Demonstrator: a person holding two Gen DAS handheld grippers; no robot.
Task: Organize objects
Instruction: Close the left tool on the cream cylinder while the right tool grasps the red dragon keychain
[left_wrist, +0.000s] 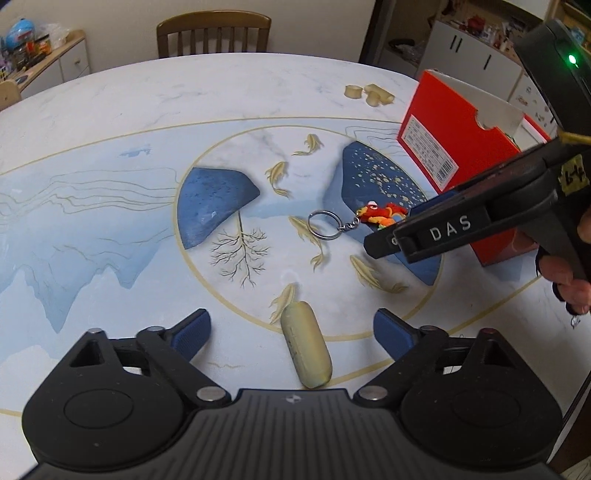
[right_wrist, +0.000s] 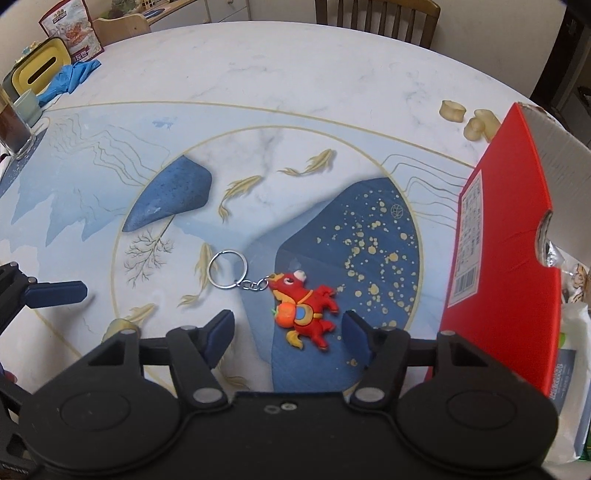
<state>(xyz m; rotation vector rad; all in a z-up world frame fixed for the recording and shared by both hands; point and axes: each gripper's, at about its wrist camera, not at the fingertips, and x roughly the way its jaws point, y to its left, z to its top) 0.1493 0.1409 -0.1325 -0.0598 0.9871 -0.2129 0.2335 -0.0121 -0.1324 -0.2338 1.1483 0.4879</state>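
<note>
A pale beige capsule-shaped case (left_wrist: 306, 347) lies on the painted table between the fingers of my left gripper (left_wrist: 293, 330), which stands open with gaps on both sides. A red toy-horse keychain (right_wrist: 306, 314) with a metal ring (right_wrist: 227, 268) lies on the dark blue patch. My right gripper (right_wrist: 288, 328) straddles the horse, its blue pads apart from it, open. In the left wrist view the right gripper (left_wrist: 391, 240) hangs over the keychain (left_wrist: 380, 216). The capsule case (right_wrist: 118, 326) shows only partly in the right wrist view.
An open red cardboard box (right_wrist: 509, 258) stands at the right, with white packets (right_wrist: 569, 332) beyond it. Several small beige pieces (right_wrist: 465, 118) lie near the far edge. A tissue box (right_wrist: 37, 70), blue cloth (right_wrist: 70, 79) and glass (right_wrist: 14, 129) sit far left. A wooden chair (left_wrist: 214, 33) stands behind.
</note>
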